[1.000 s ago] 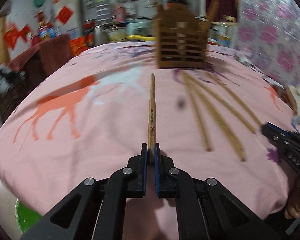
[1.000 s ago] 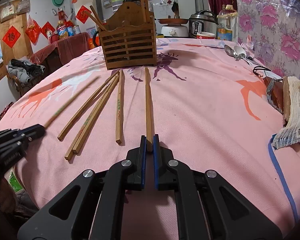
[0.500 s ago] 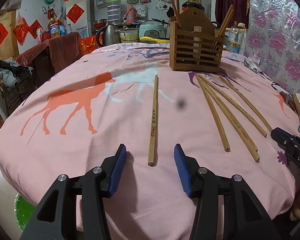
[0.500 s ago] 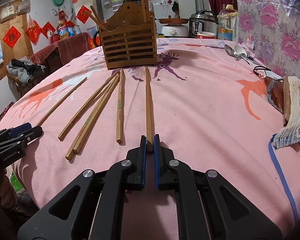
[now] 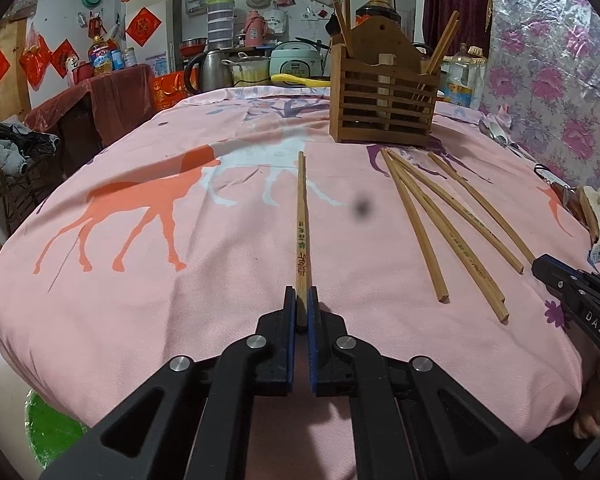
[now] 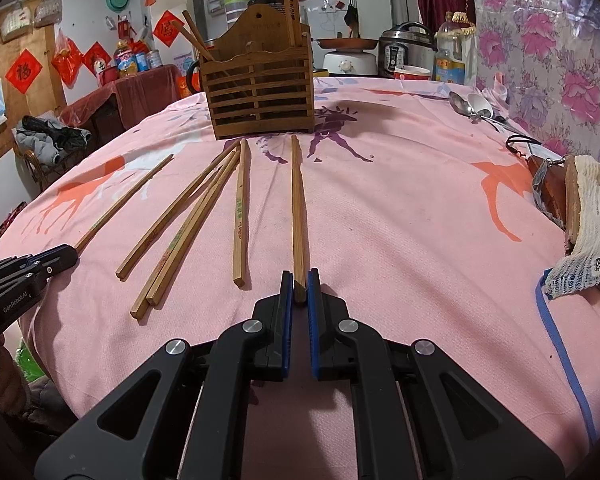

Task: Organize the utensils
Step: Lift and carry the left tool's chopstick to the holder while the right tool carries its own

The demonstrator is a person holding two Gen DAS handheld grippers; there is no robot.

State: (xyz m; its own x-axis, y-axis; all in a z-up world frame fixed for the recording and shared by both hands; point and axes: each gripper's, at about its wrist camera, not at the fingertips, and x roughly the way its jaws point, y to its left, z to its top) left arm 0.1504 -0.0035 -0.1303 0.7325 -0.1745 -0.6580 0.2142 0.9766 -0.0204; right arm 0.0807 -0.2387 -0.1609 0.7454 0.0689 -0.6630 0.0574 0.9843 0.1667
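Pinching the near end of a printed chopstick (image 5: 302,236), the left gripper (image 5: 301,308) has its fingers (image 5: 288,320) pressed onto it, the stick lying flat on the pink cloth of the table (image 5: 160,320). The right gripper (image 6: 299,290) likewise clamps the near end of a plain chopstick (image 6: 297,208) at the right of the row. Four loose chopsticks (image 6: 204,216) lie between them, and the wooden holder (image 6: 260,96) stands at the far side.
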